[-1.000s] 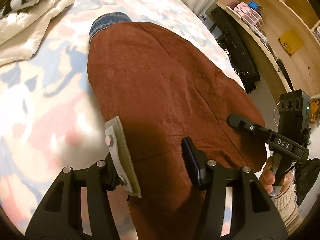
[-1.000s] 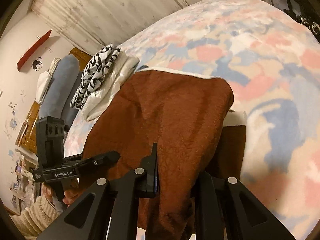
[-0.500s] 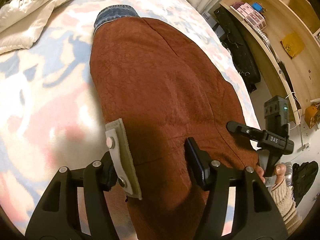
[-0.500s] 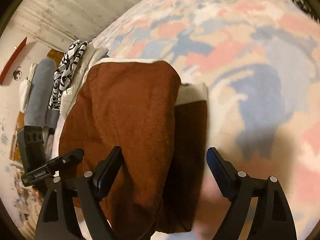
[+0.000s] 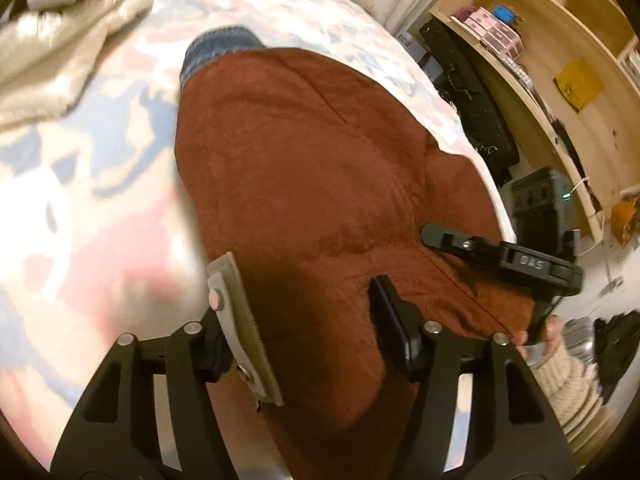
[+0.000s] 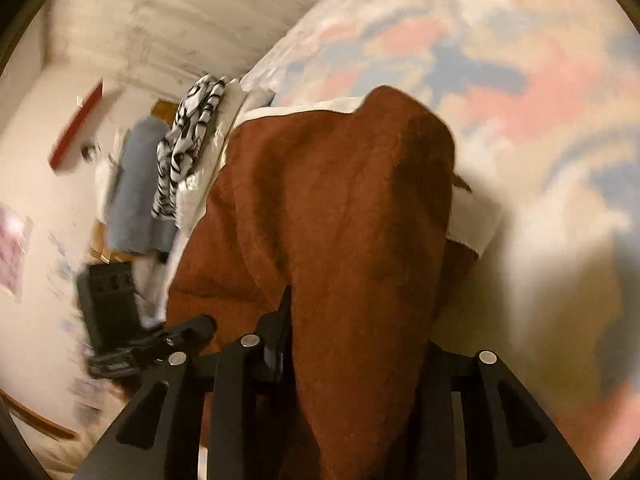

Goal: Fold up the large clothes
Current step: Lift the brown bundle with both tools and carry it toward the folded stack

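Left tongs: fingers spread, brown cloth lying between them with a clear gap to each pad; nothing pinched. Right tongs: pressed onto a thick bunch of the rust-brown garment, which rises between the fingers and hides the right-hand one. From the left wrist view the right tongs sit at the garment's near right edge, by the side of the bed that faces the shelving.

The garment lies along the bed, reaching toward the far end, where a denim item shows from under it. A cream lining edge is exposed beside the lifted portion. Folded cream bedding with a zebra-print cloth sits at the bed's far corner.

Assessment: a fold is in hand. Recommended practice: the left tongs should take the matching edge before any carry, both ends moved level, edges aligned, lining tucked under.
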`<state>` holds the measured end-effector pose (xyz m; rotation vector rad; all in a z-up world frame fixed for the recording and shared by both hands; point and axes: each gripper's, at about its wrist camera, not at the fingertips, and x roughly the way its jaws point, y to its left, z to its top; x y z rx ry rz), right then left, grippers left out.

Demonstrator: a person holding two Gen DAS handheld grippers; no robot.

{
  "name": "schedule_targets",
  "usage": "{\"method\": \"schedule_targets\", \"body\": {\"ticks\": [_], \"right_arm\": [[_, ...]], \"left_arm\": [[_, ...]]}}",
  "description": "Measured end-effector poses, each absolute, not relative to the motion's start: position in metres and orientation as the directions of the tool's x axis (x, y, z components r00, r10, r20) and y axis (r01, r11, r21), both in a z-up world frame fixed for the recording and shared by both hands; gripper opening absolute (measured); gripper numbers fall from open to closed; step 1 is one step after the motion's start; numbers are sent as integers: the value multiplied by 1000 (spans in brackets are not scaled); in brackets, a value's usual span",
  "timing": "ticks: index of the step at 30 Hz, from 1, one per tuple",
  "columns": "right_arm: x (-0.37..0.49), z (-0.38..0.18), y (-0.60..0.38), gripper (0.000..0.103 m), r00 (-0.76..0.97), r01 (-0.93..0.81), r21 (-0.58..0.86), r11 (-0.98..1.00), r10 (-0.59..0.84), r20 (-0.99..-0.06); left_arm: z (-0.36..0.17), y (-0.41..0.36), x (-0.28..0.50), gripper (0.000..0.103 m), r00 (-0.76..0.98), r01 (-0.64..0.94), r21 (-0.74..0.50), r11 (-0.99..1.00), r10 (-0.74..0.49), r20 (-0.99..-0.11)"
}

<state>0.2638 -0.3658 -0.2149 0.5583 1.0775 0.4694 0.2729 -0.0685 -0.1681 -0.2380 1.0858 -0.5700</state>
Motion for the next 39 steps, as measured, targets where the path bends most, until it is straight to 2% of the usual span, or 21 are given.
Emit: {"method": "schedule_targets", "body": {"ticks": [7,14,21,26,33,36,39], "right_arm": [[252,-150,-324,22,458,-166,558,813,565,-686],[266,-71,-253,21,508,-230,552,802,582,-635],[330,5,-161,21,561,-308,549,777,615,-555],[407,36,-101,21,580,-339,567,751,641,-503],[541,32,-15,21,594,-346,578,739,649,-475],[606,-5,16,21,570,-319,619,718,667,-480],[666,-63,41,22,539,-259,650,715,665,-517]], "left_arm": [[-106,-49,259,54,426,354,-391,850,-518,-741],[-19,6,262,54,487,360,-349,865,-494,-720],[76,82,298,55,576,337,-273,901,-426,-697],[127,138,361,55,614,315,-227,921,-380,-692],[143,213,482,55,647,292,-144,946,-306,-698],[124,239,524,56,640,283,-123,951,-283,-714],[74,265,570,57,591,264,-133,955,-269,-761]]}}
